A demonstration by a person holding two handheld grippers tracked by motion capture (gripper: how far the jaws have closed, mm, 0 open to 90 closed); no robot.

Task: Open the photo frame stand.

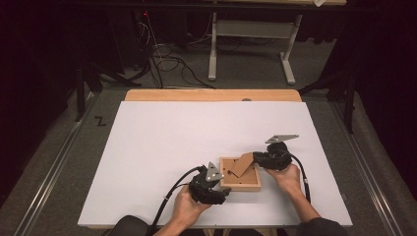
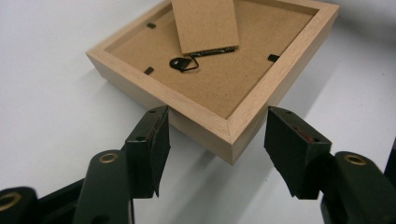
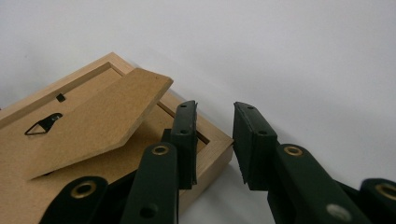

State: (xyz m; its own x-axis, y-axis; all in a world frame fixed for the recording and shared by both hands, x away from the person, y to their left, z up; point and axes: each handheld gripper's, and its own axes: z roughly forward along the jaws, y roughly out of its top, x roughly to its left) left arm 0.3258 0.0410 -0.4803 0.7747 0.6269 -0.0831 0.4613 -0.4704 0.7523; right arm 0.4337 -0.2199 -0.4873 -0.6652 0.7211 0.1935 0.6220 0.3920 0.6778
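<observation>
High view: a wooden picture frame [image 1: 240,174] lies face down on the white desk [image 1: 162,147], near its front edge, between the two hands.
Stand: the frame's hardboard easel flap [image 1: 241,164] is tilted up off the backing.
Left tongs [image 2: 212,140]: apart, straddling the frame's near corner, not clamped on it.
Right tongs [image 3: 214,140]: apart with a narrow gap; one jaw sits over the frame's rim, the other outside it on the desk side.
Risk, slip: if the left tongs close on the pointed corner, my guess is the frame could squirt out or spin.
Risk, flap: a push from the right tongs might fold or strain the flap at its hinge.
Hard to make out: whether the right jaw touches the rim; the frame's front face; the hinge under the flap.
</observation>
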